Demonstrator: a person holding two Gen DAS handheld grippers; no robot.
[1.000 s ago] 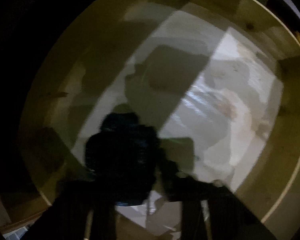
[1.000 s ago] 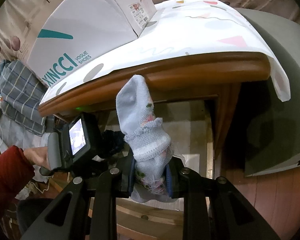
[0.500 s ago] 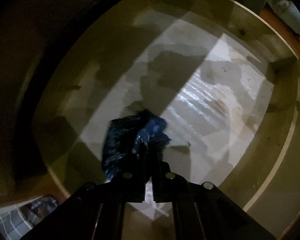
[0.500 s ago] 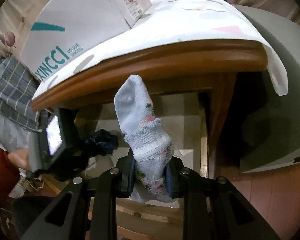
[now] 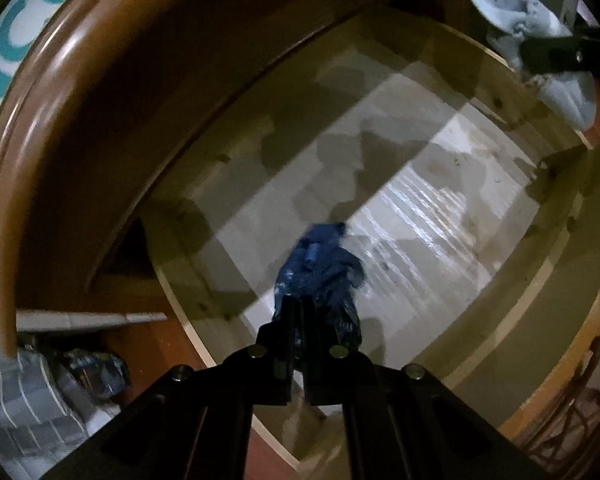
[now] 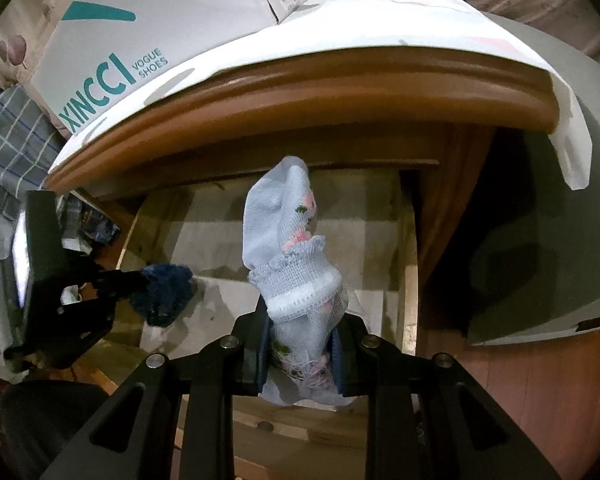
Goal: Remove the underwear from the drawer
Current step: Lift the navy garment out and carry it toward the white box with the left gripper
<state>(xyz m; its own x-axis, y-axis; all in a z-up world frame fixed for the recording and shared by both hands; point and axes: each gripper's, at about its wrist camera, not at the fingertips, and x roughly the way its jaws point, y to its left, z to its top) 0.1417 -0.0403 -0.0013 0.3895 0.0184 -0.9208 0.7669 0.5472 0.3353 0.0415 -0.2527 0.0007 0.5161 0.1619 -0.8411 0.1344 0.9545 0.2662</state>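
Well, the drawer [image 6: 409, 280] of the wooden nightstand [image 6: 340, 92] stands pulled out, and its pale lined floor is bare apart from shadows and a few faint stains. Above that floor, toward the drawer's left wall, the left tongs [image 5: 302, 312] are clenched on a bunched piece of dark blue underwear [image 5: 320, 264]; the jaws have just finished closing, with the fabric pinched between them. The bundle hangs clear of the drawer floor, its long axis running out along the line of the fingers, its loose end away from the tongs and toward the drawer's middle. Over the drawer's front edge, nearer its right wall, the right tongs [image 6: 302, 356] grip a pale blue sock [image 6: 288, 264] with a frilled cuff and small pink flowers. The sock stands upright, toe toward the nightstand's overhanging top, cuff end squeezed between the pads. The two bundles are apart, with open drawer floor between them. On the nightstand lies a patterned white cloth [image 6: 420, 20], its right corner drooping past the edge, and on that a white XINCCI shoe box [image 6: 160, 32]. Left of the drawer, low down, sits checked grey fabric [image 6: 8, 148].
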